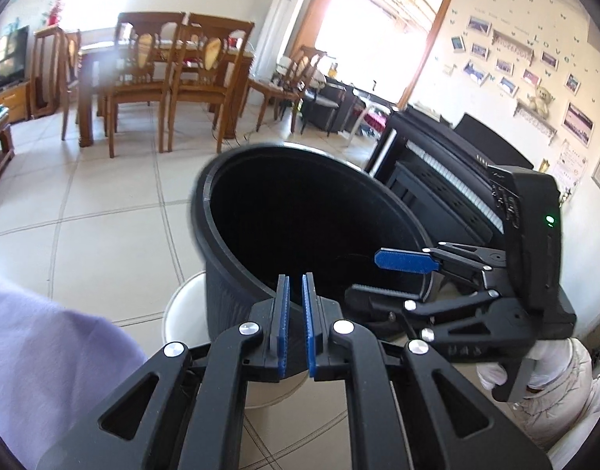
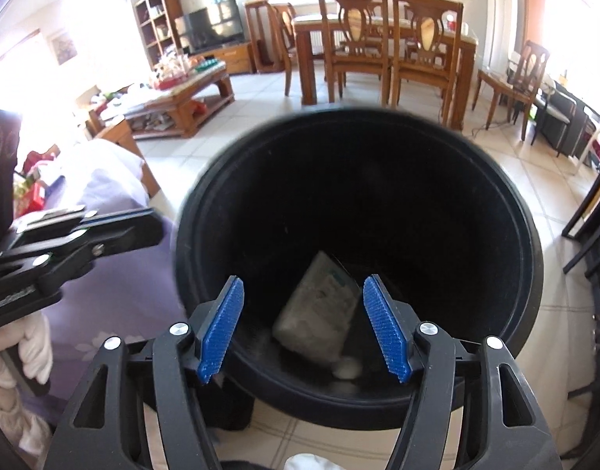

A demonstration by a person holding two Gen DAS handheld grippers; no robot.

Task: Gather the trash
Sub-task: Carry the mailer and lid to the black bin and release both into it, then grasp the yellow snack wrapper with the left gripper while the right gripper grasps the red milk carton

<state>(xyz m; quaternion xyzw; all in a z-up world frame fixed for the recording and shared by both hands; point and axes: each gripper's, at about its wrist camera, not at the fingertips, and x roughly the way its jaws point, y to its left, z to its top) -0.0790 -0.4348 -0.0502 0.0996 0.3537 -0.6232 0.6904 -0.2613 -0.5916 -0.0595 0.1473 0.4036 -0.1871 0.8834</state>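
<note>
A black round bin (image 2: 495, 235) fills the right wrist view. At its bottom lie a pale flat packet (image 2: 319, 313) and a small white crumpled scrap (image 2: 346, 370). My right gripper (image 2: 303, 329) hangs over the bin's near rim, open, nothing between its blue pads. In the left wrist view the bin (image 1: 229, 266) stands just ahead, its inside dark. My left gripper (image 1: 296, 313) is at the bin's near side, its pads a narrow gap apart and empty. The right gripper (image 1: 382, 278) reaches in over the rim from the right. The left gripper (image 2: 151, 221) shows at the bin's left.
A white round object (image 1: 182, 313) sits under the bin. Purple cloth (image 2: 116, 293) lies to the left. A black digital piano (image 1: 456, 196) stands right of the bin. A wooden dining table with chairs (image 2: 378, 39) and a cluttered coffee table (image 2: 182, 94) stand farther back on tiled floor.
</note>
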